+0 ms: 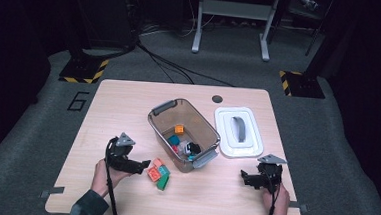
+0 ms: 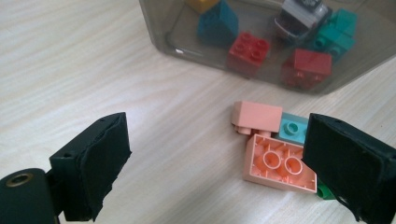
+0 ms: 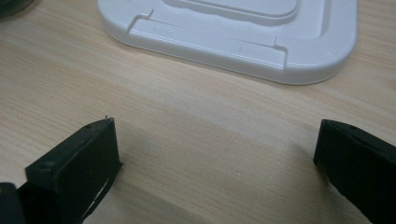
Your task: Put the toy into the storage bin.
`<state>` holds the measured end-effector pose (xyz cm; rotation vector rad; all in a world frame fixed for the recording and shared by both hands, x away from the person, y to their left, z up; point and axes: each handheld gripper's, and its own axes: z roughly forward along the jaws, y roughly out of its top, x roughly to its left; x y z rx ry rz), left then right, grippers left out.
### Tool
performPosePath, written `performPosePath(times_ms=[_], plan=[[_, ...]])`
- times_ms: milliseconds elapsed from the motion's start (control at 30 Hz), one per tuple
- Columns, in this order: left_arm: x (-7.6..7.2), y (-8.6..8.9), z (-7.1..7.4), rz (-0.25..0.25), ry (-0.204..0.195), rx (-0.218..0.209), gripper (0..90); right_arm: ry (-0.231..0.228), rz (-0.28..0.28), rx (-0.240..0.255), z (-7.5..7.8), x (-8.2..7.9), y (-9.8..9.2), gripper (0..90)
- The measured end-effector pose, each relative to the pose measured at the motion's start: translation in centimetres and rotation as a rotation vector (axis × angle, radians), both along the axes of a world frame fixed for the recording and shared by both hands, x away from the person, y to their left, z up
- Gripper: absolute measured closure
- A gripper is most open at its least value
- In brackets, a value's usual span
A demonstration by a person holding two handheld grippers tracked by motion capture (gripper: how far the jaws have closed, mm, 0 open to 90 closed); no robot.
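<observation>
Jaws of my left gripper stand wide, unloaded, beside the peach brick; right gripper jaws wide, empty.

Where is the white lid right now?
In the high view the white lid lies flat on the table's right side, just right of the bin, with the right tool nearer the person.

Left gripper: low over the table, jaws wide apart.
Right gripper: low, jaws wide apart, nothing between.
</observation>
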<state>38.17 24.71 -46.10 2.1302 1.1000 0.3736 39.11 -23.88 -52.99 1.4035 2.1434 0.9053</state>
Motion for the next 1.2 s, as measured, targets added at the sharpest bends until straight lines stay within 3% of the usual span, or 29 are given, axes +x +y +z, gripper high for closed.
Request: performPosePath(times_ms=[67,100,333,367,500,833,933,1200], plan=[[-0.2,-0.2,-0.5,0.003,0.006,0.002,7.7,-0.001,-0.004,0.002,0.0,0.0,0.0,0.0],[-0.3,-0.6,-1.0,0.02,0.007,-0.016,7.7,-0.001,0.0,0.0,0.0,0.0,0.0,0.0],[-0.5,-2.1,-3.3,0.027,0.032,0.031,7.9,0.0,-0.001,0.0,0.0,0.0,0.0,0.0],[-0.4,-2.1,-3.4,0.015,0.041,0.054,8.1,0.001,-0.001,0.001,0.0,0.0,0.0,0.0],[-0.5,-2.0,-4.3,0.026,0.053,0.068,12.1,0.0,-0.002,0.001,0.0,0.0,0.0,0.0],[-0.3,1.0,-3.6,0.088,0.064,0.12,12.5,0.0,0.001,0.0,0.0,0.0,0.0,0.0],[-0.4,1.7,-3.1,0.111,0.058,0.105,12.4,0.001,-0.001,0.001,0.0,0.0,0.0,0.0],[0.1,-0.2,-2.9,0.112,0.028,0.091,11.0,-0.002,-0.002,-0.002,0.0,0.0,0.0,0.0]])
